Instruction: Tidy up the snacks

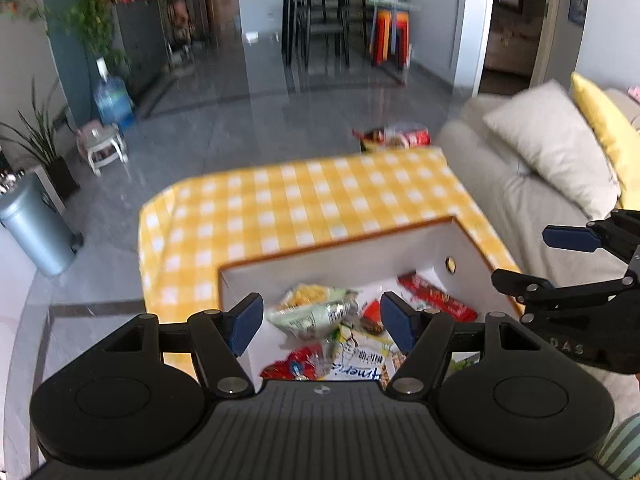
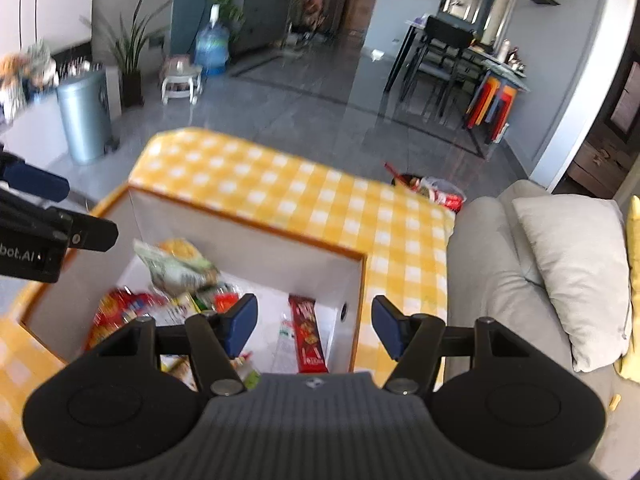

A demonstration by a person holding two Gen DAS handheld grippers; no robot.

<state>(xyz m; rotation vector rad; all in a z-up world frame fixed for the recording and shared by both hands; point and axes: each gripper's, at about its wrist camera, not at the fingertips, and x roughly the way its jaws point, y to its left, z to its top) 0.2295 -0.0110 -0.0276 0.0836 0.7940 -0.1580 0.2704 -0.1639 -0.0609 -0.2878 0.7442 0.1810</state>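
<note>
Snacks lie heaped in the white box (image 1: 352,256) on the yellow checked table (image 1: 280,200), while one red packet (image 1: 396,138) sits alone at the table's far edge beside the sofa (image 2: 500,264). Left gripper (image 1: 322,322) and right gripper (image 2: 314,326) hang over the box, jaws apart and holding nothing. Bare cloth stretches beyond the box rim.

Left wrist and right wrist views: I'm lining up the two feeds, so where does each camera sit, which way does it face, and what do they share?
Left wrist: on the left gripper, over the box's left part, facing across the checked table; own open fingers show, and the right gripper.
Right wrist: on the right gripper, over the box's right wall, facing likewise; own open fingers show, and the left gripper at left.
Shared: box, red snack bar, green bag, sofa.
</note>
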